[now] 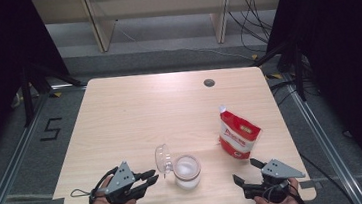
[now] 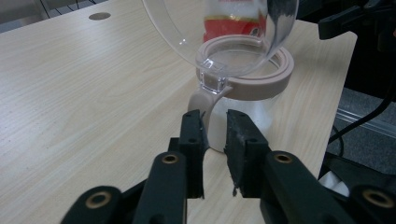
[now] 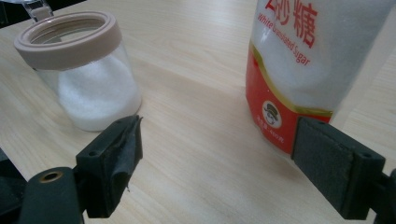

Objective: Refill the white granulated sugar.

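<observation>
A clear jar [image 1: 187, 170] with a beige rim, part full of white sugar, stands near the table's front edge. Its clear hinged lid [image 1: 163, 159] is flipped up on the left side. My left gripper [image 1: 151, 177] lies just left of the jar. In the left gripper view its jaws [image 2: 215, 122] stand a narrow gap apart with nothing between them, tips close to the jar's hinge tab [image 2: 205, 93]. A red and white sugar bag [image 1: 237, 135] stands to the right. My right gripper [image 1: 244, 170] is wide open in front of the bag [image 3: 303, 60], apart from the jar [image 3: 79, 70].
The wooden table [image 1: 145, 115] has a round cable hole [image 1: 209, 82] at the back right. Its front edge runs just under both hands. Black curtains and cables flank the table, and a shelf frame stands behind it.
</observation>
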`<state>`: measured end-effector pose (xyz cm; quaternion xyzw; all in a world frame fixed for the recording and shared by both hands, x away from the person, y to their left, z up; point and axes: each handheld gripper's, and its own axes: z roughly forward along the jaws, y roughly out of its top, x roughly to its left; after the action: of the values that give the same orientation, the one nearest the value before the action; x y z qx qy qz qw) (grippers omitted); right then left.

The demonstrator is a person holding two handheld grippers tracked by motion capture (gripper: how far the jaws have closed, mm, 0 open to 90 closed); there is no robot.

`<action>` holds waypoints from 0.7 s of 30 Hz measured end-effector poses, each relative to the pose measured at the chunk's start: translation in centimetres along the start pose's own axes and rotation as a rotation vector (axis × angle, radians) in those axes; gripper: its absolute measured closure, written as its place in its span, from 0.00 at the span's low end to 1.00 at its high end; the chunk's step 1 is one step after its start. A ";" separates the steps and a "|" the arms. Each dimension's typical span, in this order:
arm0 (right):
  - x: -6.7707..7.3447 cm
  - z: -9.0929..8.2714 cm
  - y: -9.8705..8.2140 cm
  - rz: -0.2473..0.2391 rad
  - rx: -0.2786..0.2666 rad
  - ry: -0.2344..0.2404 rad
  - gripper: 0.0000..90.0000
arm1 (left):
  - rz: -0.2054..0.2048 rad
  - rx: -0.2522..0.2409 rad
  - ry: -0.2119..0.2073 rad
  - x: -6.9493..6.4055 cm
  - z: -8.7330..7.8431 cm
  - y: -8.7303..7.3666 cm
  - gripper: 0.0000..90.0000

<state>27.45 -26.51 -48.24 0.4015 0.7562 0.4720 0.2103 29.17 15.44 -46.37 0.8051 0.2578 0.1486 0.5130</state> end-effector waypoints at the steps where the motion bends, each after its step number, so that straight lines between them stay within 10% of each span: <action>1: 0.0 0.0 0.0 0.002 0.003 0.008 0.20 | 0.007 0.003 0.002 0.1 0.0 0.1 0.89; 21: 0.2 0.2 -0.1 -0.002 0.011 0.019 0.20 | 0.026 -0.012 0.001 -0.1 1.2 1.9 0.99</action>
<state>27.41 -26.28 -48.37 0.3974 0.7612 0.4714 0.2013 30.23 13.82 -45.17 0.8054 0.2467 0.1569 0.5156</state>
